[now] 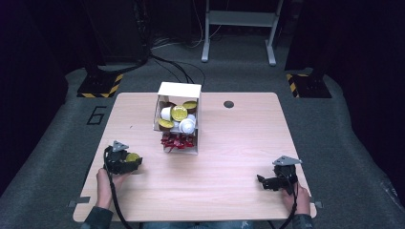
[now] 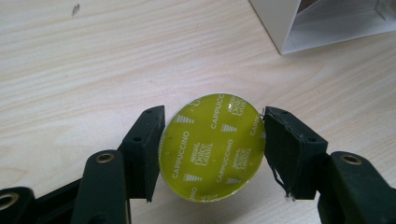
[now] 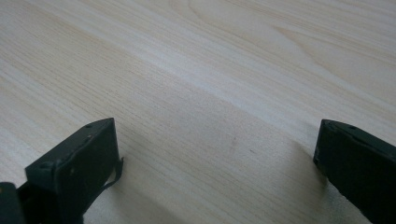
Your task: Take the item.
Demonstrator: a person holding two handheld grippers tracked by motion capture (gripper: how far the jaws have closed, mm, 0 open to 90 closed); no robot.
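One yellow capsule (image 2: 211, 146) clamped in the left gripper (image 2: 212, 149), near the table's (image 1: 229, 157) left front edge.
Its foil lid faces up toward the camera, squeezed at both sides by the jaws; being round, it shows no long axis. The right gripper (image 3: 217, 158) rests spread wide over bare wood, well apart.

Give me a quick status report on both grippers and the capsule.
Left gripper shut on yellow capsule. Right gripper open over bare table. Box stands apart; nothing in the way.
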